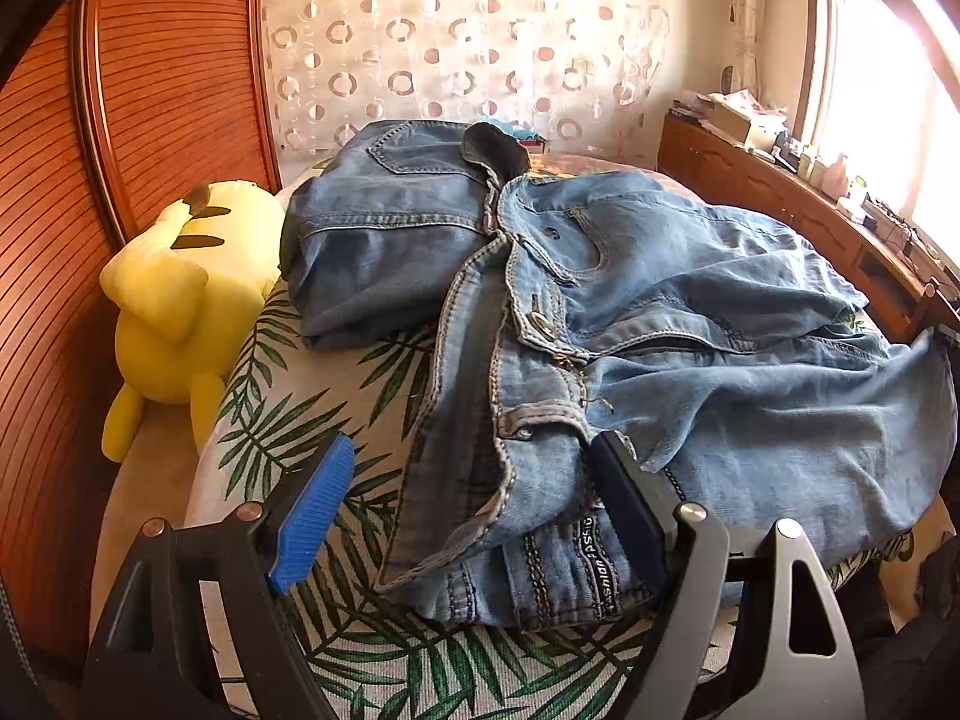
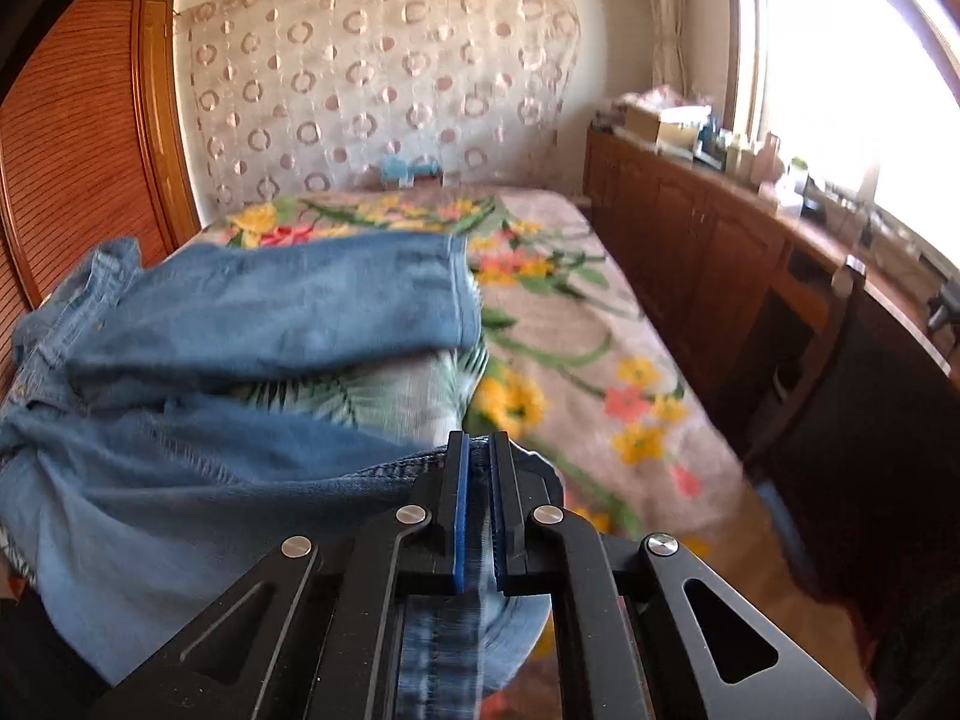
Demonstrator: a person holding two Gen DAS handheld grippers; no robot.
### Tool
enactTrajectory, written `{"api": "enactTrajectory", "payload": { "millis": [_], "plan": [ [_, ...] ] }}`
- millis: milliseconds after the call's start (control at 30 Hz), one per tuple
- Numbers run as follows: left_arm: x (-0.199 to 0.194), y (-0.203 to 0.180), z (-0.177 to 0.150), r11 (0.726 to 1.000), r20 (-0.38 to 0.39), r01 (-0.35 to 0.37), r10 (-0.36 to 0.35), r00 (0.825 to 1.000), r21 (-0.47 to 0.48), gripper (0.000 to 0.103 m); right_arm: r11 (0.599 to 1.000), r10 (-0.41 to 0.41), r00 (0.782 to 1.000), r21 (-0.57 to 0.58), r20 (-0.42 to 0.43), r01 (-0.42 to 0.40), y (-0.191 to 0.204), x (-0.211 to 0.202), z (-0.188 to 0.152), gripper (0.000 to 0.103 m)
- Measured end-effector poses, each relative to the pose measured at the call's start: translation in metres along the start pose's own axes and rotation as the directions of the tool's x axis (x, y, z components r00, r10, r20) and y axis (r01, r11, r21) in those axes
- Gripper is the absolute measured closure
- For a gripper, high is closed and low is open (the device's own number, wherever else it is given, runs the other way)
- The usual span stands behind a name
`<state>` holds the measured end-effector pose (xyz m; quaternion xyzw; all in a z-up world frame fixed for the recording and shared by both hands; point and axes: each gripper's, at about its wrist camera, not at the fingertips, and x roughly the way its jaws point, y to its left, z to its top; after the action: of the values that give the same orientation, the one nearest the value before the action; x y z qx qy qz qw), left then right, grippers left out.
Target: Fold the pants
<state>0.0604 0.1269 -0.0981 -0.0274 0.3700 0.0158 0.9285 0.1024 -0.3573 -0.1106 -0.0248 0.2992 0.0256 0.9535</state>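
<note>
My left tongs (image 1: 474, 492) are wide open over the waistband end of the blue jeans (image 1: 630, 324). One pad touches the cloth but nothing is pinched. The jeans lie crumpled on a leaf-print cover (image 1: 288, 420) on the bed. A second, folded pair of jeans (image 1: 384, 222) sits behind them, near a yellow plush toy (image 1: 180, 300). My right tongs (image 2: 478, 450) are closed tight on a hem of the jeans (image 2: 240, 312), with flowery bedding (image 2: 570, 348) beyond.
</note>
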Motion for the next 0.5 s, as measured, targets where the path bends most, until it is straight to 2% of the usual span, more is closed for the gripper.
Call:
{"api": "enactTrajectory", "payload": {
  "millis": [67, 133, 233, 333, 400, 433, 467, 500],
  "plan": [
    [-0.001, 0.001, -0.001, 1.0, 0.001, 0.007, -0.007, 1.0, -0.002, 0.022, 0.999, -0.038, 0.998, -0.003, 0.047, 0.038, -0.001, 0.0, 0.015, 0.097],
    [0.0, 0.0, -0.002, 1.0, -0.001, 0.012, -0.012, 1.0, 0.003, 0.022, 0.998, -0.056, 0.997, -0.007, 0.054, 0.056, 0.0, 0.007, 0.023, 0.097],
    [0.001, -0.002, -0.004, 1.0, -0.009, 0.01, -0.01, 1.0, 0.009, 0.022, 0.999, -0.052, 0.998, -0.005, -0.033, 0.052, 0.005, 0.033, 0.016, 0.097],
    [-0.001, -0.003, -0.007, 1.0, -0.008, 0.009, -0.009, 1.0, 0.014, 0.022, 1.0, -0.024, 0.997, -0.003, -0.079, 0.023, 0.008, 0.041, -0.004, 0.097],
    [-0.002, -0.003, -0.007, 1.0, -0.007, 0.01, -0.009, 1.0, 0.014, 0.022, 1.0, -0.023, 0.997, 0.014, -0.076, 0.024, 0.006, 0.034, -0.015, 0.092],
    [-0.003, -0.003, -0.008, 1.0, -0.006, 0.01, -0.01, 1.0, 0.013, 0.022, 1.0, -0.01, 0.997, 0.026, -0.071, 0.012, 0.002, 0.029, -0.019, 0.083],
    [-0.004, -0.004, -0.008, 1.0, -0.004, 0.011, -0.011, 1.0, 0.014, 0.022, 0.999, 0.003, 0.998, 0.039, -0.065, 0.0, 0.0, 0.021, -0.025, 0.07],
    [-0.005, -0.004, -0.008, 1.0, -0.002, 0.013, -0.013, 1.0, 0.015, 0.022, 0.999, 0.005, 0.998, 0.049, -0.061, -0.002, -0.004, 0.014, -0.028, 0.064]
  ]
}}
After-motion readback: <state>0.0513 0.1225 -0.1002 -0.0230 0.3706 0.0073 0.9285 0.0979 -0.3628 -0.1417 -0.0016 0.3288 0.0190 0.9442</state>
